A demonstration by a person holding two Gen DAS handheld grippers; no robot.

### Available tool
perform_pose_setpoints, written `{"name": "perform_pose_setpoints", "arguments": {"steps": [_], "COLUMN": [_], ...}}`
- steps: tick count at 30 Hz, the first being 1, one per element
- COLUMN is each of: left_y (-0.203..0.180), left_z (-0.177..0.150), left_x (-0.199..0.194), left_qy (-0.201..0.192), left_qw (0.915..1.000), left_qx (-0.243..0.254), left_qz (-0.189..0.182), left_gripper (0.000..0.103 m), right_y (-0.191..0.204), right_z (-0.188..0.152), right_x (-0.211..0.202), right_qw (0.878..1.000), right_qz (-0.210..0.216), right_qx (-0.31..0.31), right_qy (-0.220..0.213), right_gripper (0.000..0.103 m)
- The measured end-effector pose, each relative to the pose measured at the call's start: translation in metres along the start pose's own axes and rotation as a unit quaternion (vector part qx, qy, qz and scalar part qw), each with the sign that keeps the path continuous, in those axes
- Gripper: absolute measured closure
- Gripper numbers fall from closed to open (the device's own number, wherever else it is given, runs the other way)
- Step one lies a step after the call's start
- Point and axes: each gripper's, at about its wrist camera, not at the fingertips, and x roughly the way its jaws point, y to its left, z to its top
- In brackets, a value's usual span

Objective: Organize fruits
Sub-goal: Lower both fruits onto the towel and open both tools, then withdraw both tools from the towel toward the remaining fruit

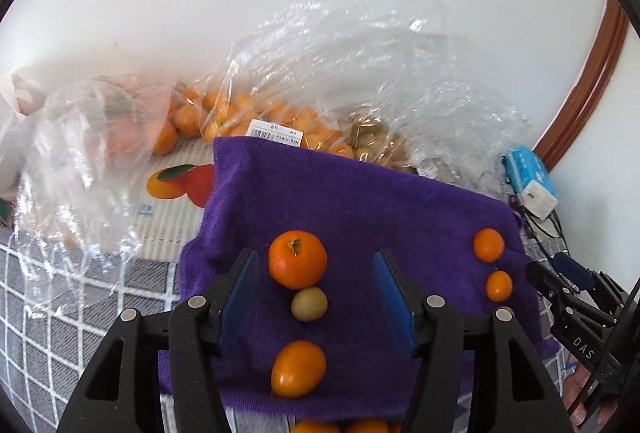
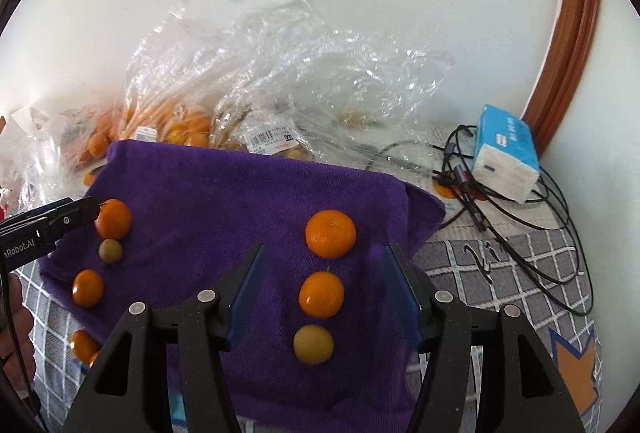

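Note:
A purple towel (image 1: 360, 201) lies spread on the table, also in the right wrist view (image 2: 224, 193). A left column on it holds a mandarin (image 1: 297, 259), a small yellow-green fruit (image 1: 309, 303) and an orange fruit (image 1: 298, 368). A right column holds a mandarin (image 2: 330, 233), an orange fruit (image 2: 321, 294) and a yellowish fruit (image 2: 313, 344). My left gripper (image 1: 316, 261) is open and empty around the left mandarin. My right gripper (image 2: 326, 253) is open and empty over the right column.
Clear plastic bags (image 1: 280, 105) of oranges and other fruit lie behind the towel against the white wall. A blue tissue pack (image 2: 506, 157) and black cables (image 2: 520, 209) lie at the right. The table has a grey checked cloth (image 1: 48, 313).

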Motion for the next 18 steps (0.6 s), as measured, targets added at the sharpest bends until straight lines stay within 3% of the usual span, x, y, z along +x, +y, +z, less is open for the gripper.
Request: {"name": "perform_pose_setpoints", "arguments": {"steps": [6, 10, 18], "left_y": [0.011, 0.019, 0.045], "left_z": [-0.022, -0.041, -0.080], "left_x": [-0.049, -0.067, -0.097], "left_qy": [-0.024, -0.008, -0.011], "left_qw": [0.9997, 0.9997, 0.9989], "left_qx": [-0.001, 0.021, 0.035], "left_qz": [-0.004, -0.004, 0.028], "left_gripper": [0.045, 0.045, 0.045], "right_y": [0.011, 0.018, 0.032], "right_z": [-0.022, -0.039, -0.072], "right_x": [-0.045, -0.062, -0.079], "right_qw": [1.000, 1.000, 1.000], "right_qz": [0.007, -0.004, 0.009], "right_qx": [0.005, 0.015, 0.024], "right_qy": [-0.016, -0.019, 0.005], "right_gripper": [0.044, 0.044, 0.044]}}
